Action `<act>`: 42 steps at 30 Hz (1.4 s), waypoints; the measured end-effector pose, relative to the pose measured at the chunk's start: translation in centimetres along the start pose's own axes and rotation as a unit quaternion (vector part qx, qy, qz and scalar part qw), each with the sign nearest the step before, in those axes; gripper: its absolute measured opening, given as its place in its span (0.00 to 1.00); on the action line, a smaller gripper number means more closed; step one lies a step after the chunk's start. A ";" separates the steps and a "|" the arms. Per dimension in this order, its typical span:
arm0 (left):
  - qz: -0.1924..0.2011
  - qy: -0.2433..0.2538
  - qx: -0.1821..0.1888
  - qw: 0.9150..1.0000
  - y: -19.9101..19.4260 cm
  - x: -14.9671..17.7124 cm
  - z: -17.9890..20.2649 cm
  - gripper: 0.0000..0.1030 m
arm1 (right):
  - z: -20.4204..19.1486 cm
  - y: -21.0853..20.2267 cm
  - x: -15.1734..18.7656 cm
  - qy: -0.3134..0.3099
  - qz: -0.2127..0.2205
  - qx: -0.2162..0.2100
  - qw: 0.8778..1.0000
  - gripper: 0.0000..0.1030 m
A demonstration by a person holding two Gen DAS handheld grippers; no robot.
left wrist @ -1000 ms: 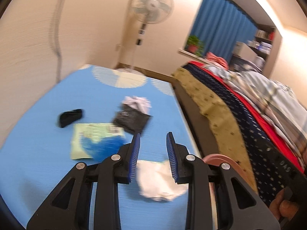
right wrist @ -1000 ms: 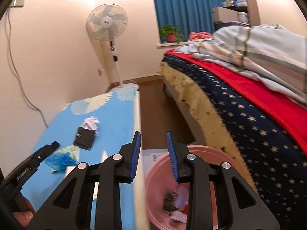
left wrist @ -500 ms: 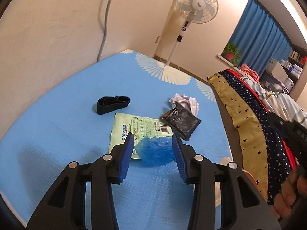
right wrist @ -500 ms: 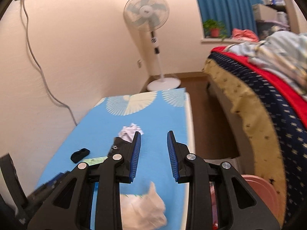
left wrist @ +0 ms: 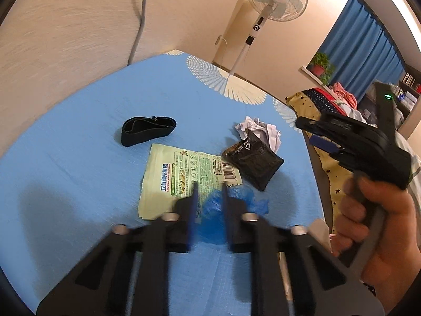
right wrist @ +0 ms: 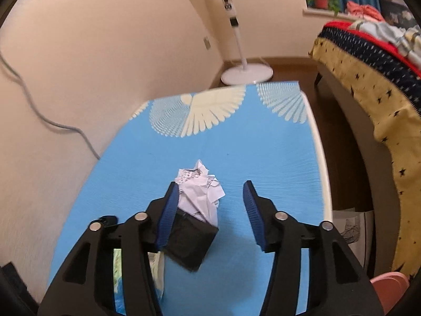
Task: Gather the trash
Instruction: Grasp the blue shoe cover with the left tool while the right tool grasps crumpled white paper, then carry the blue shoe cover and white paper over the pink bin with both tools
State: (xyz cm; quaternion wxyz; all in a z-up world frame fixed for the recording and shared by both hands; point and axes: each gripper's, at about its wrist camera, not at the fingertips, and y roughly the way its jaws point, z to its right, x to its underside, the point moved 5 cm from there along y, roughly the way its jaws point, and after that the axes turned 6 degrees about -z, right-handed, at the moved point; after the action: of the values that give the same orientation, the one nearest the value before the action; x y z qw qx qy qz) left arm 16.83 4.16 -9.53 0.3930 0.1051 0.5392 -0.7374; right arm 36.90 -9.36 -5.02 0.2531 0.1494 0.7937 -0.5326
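Trash lies on a blue table (left wrist: 79, 173): a green wrapper (left wrist: 179, 173), a crumpled blue plastic piece (left wrist: 213, 210), a black packet (left wrist: 255, 160), crumpled white paper (left wrist: 263, 131) and a black band (left wrist: 147, 130). My left gripper (left wrist: 209, 184) is open, its fingers on either side of the blue plastic, just above it. My right gripper (right wrist: 209, 192) is open wide above the white paper (right wrist: 200, 187) and black packet (right wrist: 189, 242); it also shows in the left wrist view (left wrist: 350, 142), held by a hand.
A pink bin (right wrist: 392, 287) stands on the floor at the table's right edge, beside a bed (right wrist: 368, 60). A standing fan (right wrist: 244, 73) is beyond the table's far end. A wall with a cable (right wrist: 52, 123) runs along the left.
My left gripper has dropped toward the blue plastic and narrowed. My right gripper has swung over the table toward the paper and packet, and opened wider.
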 end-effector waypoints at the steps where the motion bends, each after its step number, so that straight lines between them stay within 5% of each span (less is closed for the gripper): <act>1: 0.002 0.001 0.000 1.000 -0.1 -0.2 0.0 0.02 | 0.2 1.0 -0.1 0.009 -0.012 -0.005 1.000 0.54; 8: 0.020 0.015 -0.009 1.000 -1.1 -1.3 0.4 0.00 | 0.1 5.0 0.0 0.025 -0.065 -0.023 0.997 0.53; 10: 0.020 0.017 -0.011 1.000 -1.1 -1.4 0.4 0.00 | -0.2 5.3 0.0 0.021 -0.071 -0.031 0.997 0.32; 14: 0.024 0.018 -0.010 1.000 -1.4 -1.7 0.4 0.00 | -0.3 4.1 -0.1 0.020 -0.055 -0.036 0.998 0.20; 29: 0.048 0.040 0.004 0.998 -3.7 -2.6 0.9 0.00 | -1.9 -8.8 -1.0 -0.031 0.083 0.016 0.996 0.16; 42: 0.064 0.086 0.048 0.993 -6.8 -2.8 4.7 0.00 | 0.5 -19.0 5.6 -0.018 0.124 0.066 0.990 0.16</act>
State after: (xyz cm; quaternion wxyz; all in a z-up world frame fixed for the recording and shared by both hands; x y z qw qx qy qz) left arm 15.23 2.11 -1.25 0.3862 0.2212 0.5275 -0.7237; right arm 22.78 -17.38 6.28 0.3213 0.2534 0.7276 -0.5506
